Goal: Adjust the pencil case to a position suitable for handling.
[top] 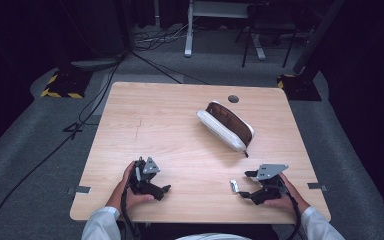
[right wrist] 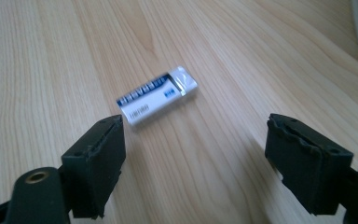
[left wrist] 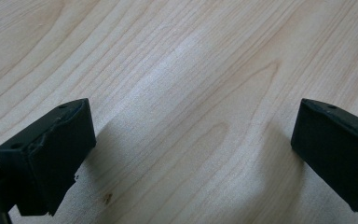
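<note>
Wooden table (top: 155, 125) — both grippers gape; eraser (right wrist: 157, 94) before right gripper (right wrist: 193, 158), pouch (top: 225, 125) beyond.

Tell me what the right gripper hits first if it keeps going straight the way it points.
Most likely the small white eraser, lying flat on the table just ahead of the right gripper; its jaws stand open. Depth is hard to judge.
</note>
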`<action>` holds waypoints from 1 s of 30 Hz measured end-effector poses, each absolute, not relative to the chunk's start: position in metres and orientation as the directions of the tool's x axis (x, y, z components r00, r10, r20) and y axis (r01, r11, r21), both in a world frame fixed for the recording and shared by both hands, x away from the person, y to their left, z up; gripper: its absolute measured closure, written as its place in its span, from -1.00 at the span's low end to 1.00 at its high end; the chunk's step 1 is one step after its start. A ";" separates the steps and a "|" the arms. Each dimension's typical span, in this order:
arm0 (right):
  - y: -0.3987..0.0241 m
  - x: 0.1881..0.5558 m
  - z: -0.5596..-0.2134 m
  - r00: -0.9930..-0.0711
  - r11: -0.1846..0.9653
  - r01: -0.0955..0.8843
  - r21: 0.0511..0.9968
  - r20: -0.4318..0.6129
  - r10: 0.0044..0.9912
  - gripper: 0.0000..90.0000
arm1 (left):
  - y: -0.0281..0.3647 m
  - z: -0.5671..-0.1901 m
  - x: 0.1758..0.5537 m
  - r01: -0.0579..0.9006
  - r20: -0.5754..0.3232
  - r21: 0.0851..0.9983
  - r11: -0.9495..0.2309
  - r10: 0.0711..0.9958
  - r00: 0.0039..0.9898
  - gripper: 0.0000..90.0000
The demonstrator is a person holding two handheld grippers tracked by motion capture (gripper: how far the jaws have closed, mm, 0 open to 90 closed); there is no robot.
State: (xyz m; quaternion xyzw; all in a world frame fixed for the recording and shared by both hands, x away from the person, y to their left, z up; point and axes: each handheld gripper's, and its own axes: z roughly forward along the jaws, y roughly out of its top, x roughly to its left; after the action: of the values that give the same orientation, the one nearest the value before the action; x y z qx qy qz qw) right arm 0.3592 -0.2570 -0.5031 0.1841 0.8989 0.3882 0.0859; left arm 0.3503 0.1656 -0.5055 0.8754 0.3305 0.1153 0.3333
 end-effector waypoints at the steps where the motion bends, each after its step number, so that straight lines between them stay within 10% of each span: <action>1: -0.247 0.360 -0.503 -0.929 0.638 0.242 0.731 -0.016 0.371 -0.54 | 0.166 -0.506 0.350 0.502 -0.019 0.660 -0.559 0.655 0.755 -1.00; 25: -0.234 0.356 -0.502 -0.953 0.635 0.195 0.747 -0.010 0.304 0.03 | 0.155 -0.505 0.356 0.500 -0.021 0.663 -0.558 0.653 0.757 -0.98; 30: -0.249 0.353 -0.501 -0.940 0.632 0.222 0.743 -0.009 0.340 0.03 | 0.145 -0.503 0.362 0.487 -0.022 0.674 -0.555 0.644 0.765 -0.72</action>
State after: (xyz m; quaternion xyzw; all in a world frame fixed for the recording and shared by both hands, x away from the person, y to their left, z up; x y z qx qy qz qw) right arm 0.3532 -0.2492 -0.5010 0.1560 0.9003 0.3996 0.0740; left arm 0.3625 0.1452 -0.5034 0.8744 0.3233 0.1145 0.3432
